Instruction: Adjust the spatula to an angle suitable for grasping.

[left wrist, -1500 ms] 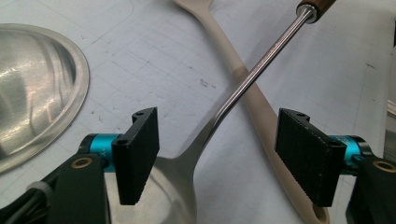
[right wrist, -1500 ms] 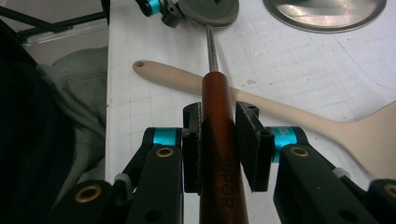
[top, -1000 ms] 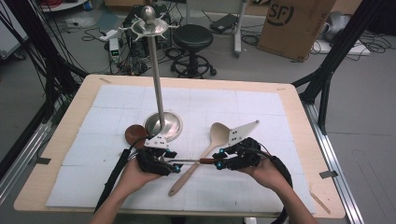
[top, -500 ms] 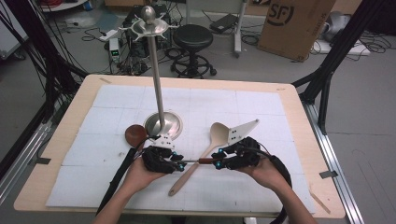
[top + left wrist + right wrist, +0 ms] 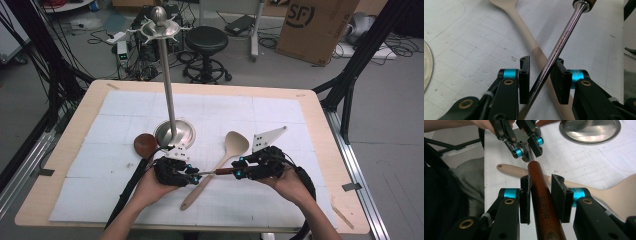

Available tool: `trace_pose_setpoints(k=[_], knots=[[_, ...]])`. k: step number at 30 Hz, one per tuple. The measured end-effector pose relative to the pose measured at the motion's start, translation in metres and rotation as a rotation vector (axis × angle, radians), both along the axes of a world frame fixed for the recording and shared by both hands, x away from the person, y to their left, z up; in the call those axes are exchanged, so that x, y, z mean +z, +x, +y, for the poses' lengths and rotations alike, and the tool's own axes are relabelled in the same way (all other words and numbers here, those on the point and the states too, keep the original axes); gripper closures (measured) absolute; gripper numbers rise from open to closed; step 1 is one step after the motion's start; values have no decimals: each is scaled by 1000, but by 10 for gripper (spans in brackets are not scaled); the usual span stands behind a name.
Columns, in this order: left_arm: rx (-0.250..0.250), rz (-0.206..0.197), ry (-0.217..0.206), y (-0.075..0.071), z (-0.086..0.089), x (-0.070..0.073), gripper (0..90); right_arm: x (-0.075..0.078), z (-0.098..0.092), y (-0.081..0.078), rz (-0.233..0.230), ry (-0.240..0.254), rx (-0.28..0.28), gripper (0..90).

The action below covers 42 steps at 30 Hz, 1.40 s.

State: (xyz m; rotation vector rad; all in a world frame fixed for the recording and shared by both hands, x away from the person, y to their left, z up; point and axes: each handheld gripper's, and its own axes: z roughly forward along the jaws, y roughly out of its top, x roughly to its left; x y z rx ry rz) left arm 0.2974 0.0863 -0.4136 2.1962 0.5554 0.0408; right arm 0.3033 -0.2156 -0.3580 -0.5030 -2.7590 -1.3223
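**Ladle spanned between two grippers**

Held level above the white mat [image 5: 125, 115], just over the wooden spoon [image 5: 220, 162]; ladle [image 5: 544, 212] clamped at its brown handle by right gripper [image 5: 541, 186]; steel shaft [image 5: 559, 47] crossing between left gripper [image 5: 539, 72], jaws just narrowing onto it; stand [image 5: 168, 75] near behind.

I'm working in a lab: black rig frames [image 5: 45, 75] flank my table [image 5: 210, 87], cables [image 5: 165, 45] sprawl over the grey floor, a cardboard box [image 5: 315, 25] sits far right.
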Motion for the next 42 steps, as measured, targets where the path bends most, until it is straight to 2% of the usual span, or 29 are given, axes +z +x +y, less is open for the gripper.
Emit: trace_pose_setpoints(k=[3, 8, 15, 20, 23, 25, 29, 37, 42], knots=[[-1, 0, 4, 0, 2, 1, 713, -1, -5, 2, 5, 16, -19, 659], [8, 0, -21, 0, 4, 4, 730, 1, -12, 3, 4, 37, -56, 612], [9, -1, -32, 0, 5, 5, 747, 1, -18, 5, -3, 58, -100, 565], [8, -11, -39, 0, 7, 7, 776, -1, -22, 8, 10, 71, -132, 547], [22, -5, -68, 1, 10, 10, 832, -2, -24, 9, 12, 80, -148, 545], [27, 8, -79, 2, 12, 10, 814, -2, -24, 9, 11, 89, -158, 545], [32, 18, -100, 2, 11, 10, 825, -4, -19, 11, 9, 100, -169, 537], [30, 7, -104, 1, 12, 12, 836, -2, 2, 15, 8, 147, -172, 525], [36, 8, -125, 1, 13, 14, 836, 1, 11, 16, -12, 170, -178, 525]])
